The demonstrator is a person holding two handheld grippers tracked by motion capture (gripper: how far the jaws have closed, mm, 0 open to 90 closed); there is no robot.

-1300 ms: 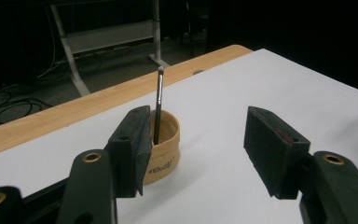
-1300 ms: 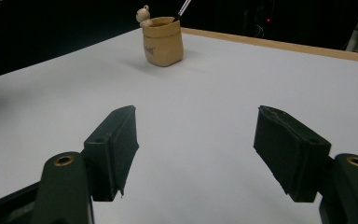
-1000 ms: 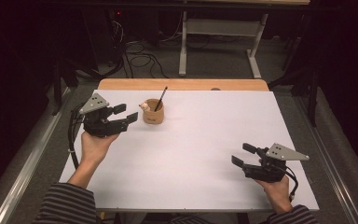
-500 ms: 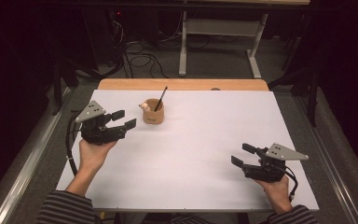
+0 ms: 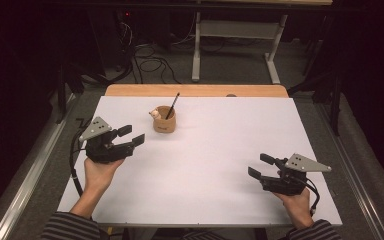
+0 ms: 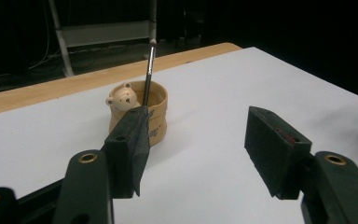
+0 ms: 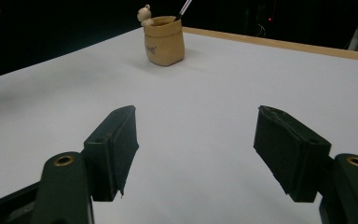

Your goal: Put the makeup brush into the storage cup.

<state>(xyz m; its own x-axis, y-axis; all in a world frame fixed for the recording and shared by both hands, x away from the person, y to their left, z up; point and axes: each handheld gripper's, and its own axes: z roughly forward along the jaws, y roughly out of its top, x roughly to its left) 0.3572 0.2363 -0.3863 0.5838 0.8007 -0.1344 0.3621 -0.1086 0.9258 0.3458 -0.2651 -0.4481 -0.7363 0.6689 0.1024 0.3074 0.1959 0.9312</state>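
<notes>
A small tan cup [image 5: 164, 121] with a bear figure [image 5: 154, 114] on its rim stands at the back left of the white table top [image 5: 220, 135]. A dark pen [image 5: 172, 105] leans in it. My left gripper [image 5: 132, 135] hovers open just left of the cup and a little nearer to me, its jaws pointing toward it with nothing between them. In the left gripper view the cup [image 6: 159, 116], bear [image 6: 121, 99] and pen [image 6: 148, 70] sit beyond the open gripper [image 6: 198, 121]. My right gripper [image 5: 257, 165] rests open at the front right. Its own view has the cup [image 7: 164, 42] far ahead of the empty gripper [image 7: 196, 116].
A wooden strip [image 5: 195, 90] runs along the table's far edge. Beyond it the dark floor holds cables [image 5: 145, 55] and a white desk frame [image 5: 240, 30]. A metal rail [image 5: 35, 165] lies along the left side.
The left gripper has drawn back toward me and sunk lower, away from the cup. The right gripper has stayed put.
</notes>
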